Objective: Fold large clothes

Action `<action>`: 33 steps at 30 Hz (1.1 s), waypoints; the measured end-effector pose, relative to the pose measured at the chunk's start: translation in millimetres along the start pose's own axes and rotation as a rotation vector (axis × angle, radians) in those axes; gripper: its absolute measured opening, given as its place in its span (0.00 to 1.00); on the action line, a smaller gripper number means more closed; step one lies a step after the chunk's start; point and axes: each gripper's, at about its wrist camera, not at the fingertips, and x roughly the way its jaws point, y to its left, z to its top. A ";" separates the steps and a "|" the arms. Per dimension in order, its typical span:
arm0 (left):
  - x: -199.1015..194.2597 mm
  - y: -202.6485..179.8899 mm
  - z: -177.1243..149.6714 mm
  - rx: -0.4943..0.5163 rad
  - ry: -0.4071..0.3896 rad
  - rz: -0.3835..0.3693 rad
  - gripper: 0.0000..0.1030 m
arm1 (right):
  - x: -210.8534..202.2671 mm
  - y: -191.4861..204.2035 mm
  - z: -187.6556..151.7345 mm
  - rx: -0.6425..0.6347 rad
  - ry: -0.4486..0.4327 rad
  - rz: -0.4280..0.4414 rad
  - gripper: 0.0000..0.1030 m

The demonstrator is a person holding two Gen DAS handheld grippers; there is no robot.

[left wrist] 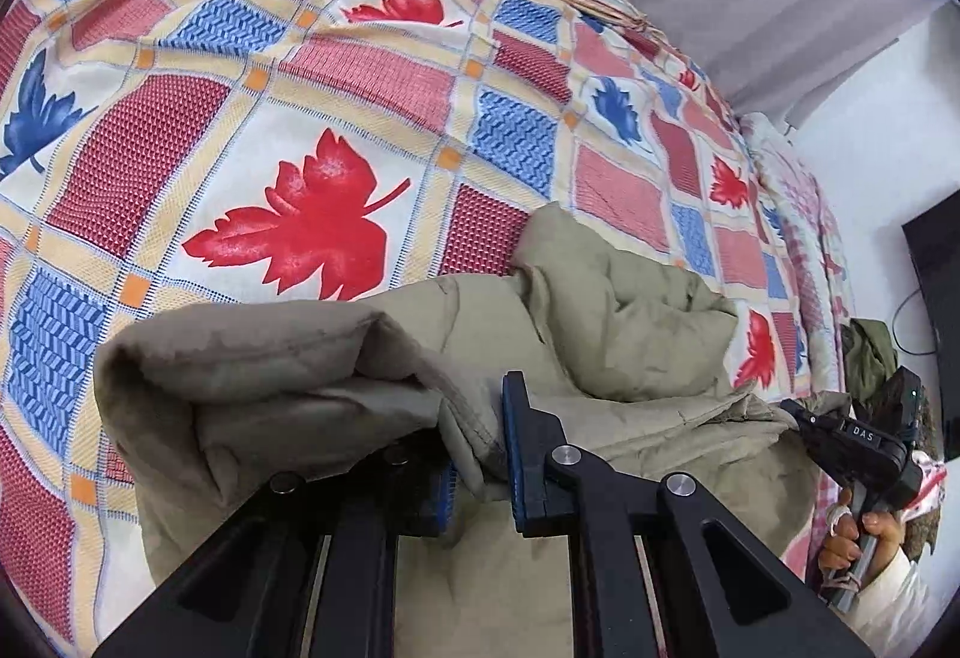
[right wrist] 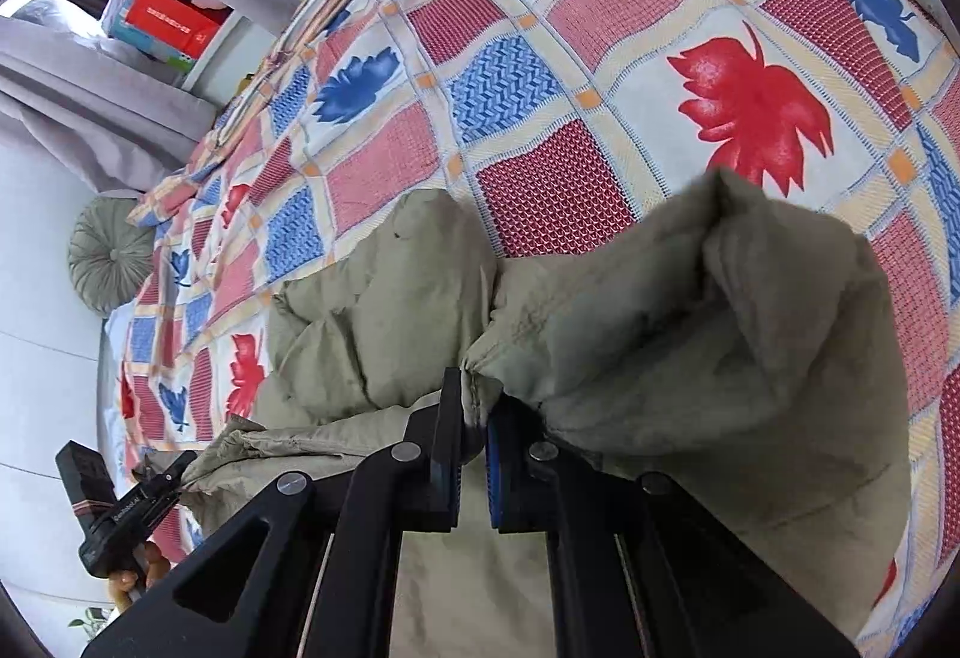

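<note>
Both our left gripper (left wrist: pixel 480 454) and right gripper (right wrist: pixel 474 448) clamp the padded khaki coat (left wrist: pixel 630 310), which we judge soft, bulky, best held by its hems.

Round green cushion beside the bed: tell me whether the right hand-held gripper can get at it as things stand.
Probably not. The right hand-held gripper is shut on the khaki padded coat, and the round green cushion sits far off past the bed's edge, beyond the patterned bedspread. It would have to release the coat first.
</note>
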 end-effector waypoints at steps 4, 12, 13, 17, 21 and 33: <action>34.7 7.1 -0.7 -0.016 0.015 0.058 0.15 | 24.4 -11.9 -2.0 0.044 -0.009 -0.015 0.07; 16.0 -3.3 -0.4 0.018 -0.010 0.054 0.51 | 0.3 -9.3 -3.0 0.054 -0.013 0.019 0.20; 7.2 -3.7 -1.8 0.025 -0.028 0.060 0.89 | -5.6 -9.1 -4.0 0.053 -0.014 0.030 0.28; -25.4 -4.8 -6.1 0.057 -0.104 0.111 1.00 | -31.8 -4.4 -13.0 0.032 -0.069 0.039 0.71; -28.3 -6.3 -16.3 0.078 -0.083 0.123 0.77 | -36.5 1.7 -33.4 -0.007 -0.039 0.015 0.47; 73.9 -19.6 -35.3 0.149 -0.023 0.204 0.23 | 54.5 -1.1 -34.3 -0.158 0.017 -0.128 0.16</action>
